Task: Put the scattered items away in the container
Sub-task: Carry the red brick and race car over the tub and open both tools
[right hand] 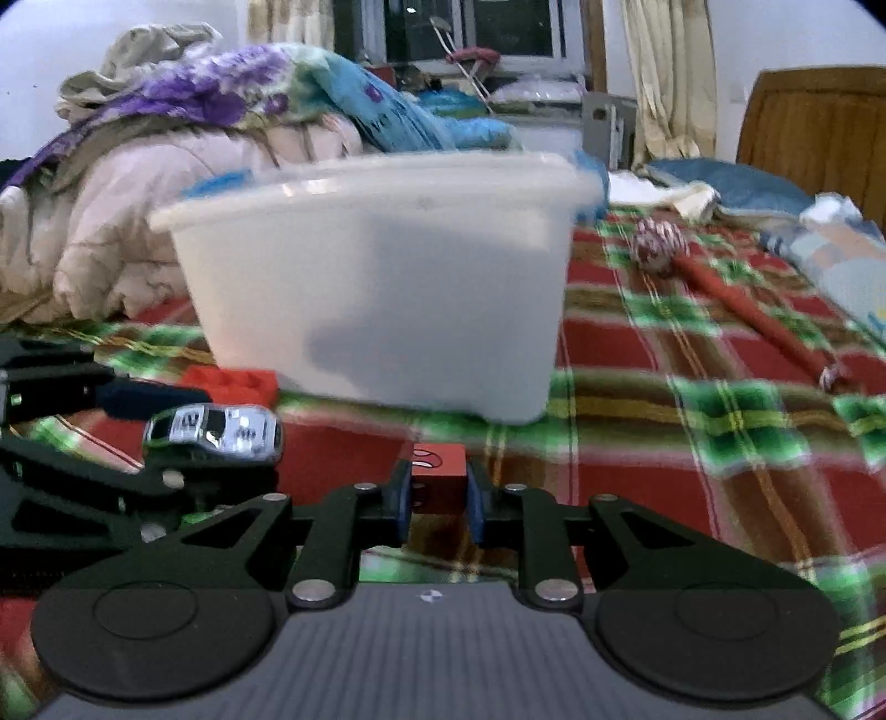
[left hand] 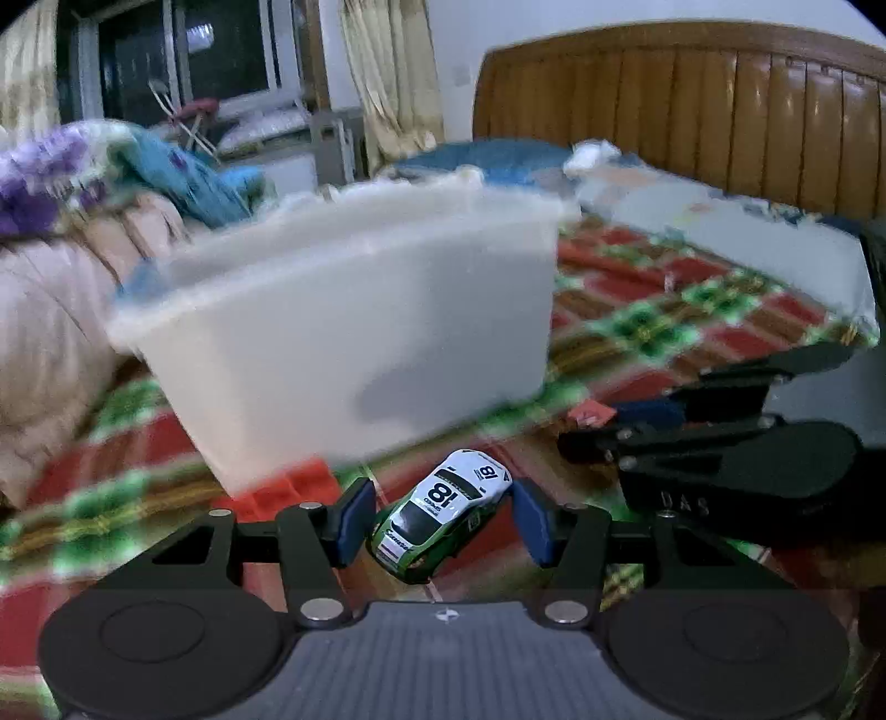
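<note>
On the plaid blanket [right hand: 637,343] — toy car [left hand: 443,512] between parted left fingers [left hand: 354,520], right fingers [right hand: 400,498] clamping red block [right hand: 440,479].

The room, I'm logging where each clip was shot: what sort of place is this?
Most likely a bedroom, with the work done on a bed. A padded wooden headboard stands behind the plaid blanket, quilts are piled beside the tub, and a curtained window is at the back.
</note>
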A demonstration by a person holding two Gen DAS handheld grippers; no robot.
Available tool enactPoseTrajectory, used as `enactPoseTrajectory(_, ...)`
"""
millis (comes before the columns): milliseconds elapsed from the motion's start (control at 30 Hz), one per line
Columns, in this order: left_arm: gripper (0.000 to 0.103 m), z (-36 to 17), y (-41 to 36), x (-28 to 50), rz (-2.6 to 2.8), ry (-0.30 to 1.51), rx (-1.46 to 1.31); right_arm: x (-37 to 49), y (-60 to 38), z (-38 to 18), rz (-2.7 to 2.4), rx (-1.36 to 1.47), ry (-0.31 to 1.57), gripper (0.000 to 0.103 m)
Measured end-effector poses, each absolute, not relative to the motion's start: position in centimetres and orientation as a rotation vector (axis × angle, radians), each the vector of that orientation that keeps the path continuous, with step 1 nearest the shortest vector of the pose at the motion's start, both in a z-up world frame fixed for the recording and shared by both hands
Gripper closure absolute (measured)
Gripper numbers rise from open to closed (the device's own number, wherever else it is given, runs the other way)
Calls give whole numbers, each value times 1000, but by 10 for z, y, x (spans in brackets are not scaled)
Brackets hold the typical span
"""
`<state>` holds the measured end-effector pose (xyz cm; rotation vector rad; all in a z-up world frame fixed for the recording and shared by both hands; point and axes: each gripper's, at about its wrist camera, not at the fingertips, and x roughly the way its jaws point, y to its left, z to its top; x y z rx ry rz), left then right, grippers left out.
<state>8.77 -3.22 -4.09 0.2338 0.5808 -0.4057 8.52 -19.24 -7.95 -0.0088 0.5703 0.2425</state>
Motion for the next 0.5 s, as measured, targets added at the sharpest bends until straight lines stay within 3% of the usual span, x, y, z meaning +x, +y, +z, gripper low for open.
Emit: enactPoseTrajectory(500,45,71,-5,131,-273,380,154,108,-172,25,268,-29,349,81)
